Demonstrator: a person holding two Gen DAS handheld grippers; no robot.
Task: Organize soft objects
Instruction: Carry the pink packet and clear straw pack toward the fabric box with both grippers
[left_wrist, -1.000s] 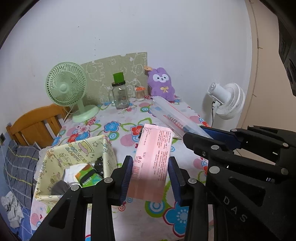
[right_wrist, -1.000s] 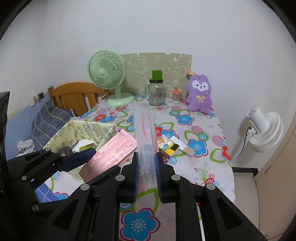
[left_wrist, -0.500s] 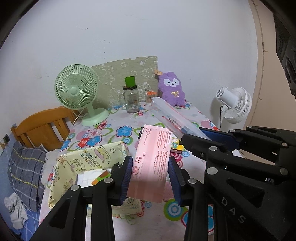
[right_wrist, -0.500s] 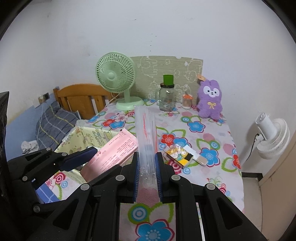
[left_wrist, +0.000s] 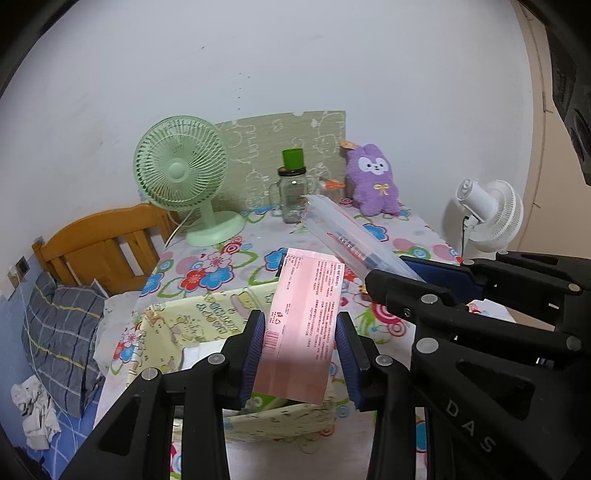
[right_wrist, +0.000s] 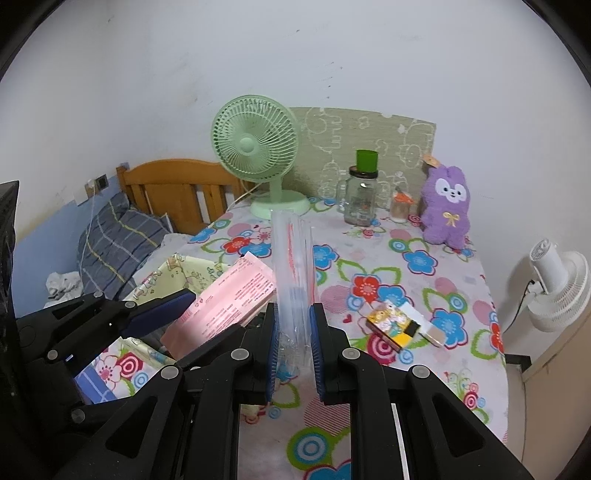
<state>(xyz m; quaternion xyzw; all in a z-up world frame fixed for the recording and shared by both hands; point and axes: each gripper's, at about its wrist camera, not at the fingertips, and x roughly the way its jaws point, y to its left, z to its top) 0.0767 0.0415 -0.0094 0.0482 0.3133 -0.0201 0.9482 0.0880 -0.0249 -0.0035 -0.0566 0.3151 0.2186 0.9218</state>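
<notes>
The left gripper (left_wrist: 300, 345) pinches a pink packet (left_wrist: 303, 332) above the yellow fabric bin (left_wrist: 192, 325). The right gripper (right_wrist: 293, 347) clamps a clear plastic pack (right_wrist: 293, 273) above the surface (right_wrist: 424, 280).

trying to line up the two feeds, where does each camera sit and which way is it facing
Left wrist: rides on the left gripper, looks forward over the yellow fabric bin toward the wall; its own jaws hold the pink packet, and the right gripper shows at right.
Right wrist: rides on the right gripper, faces the same wall over the floral table; its jaws hold the clear packet, and the left gripper shows at left.
Shared: green fan, purple plush, both packets.
</notes>
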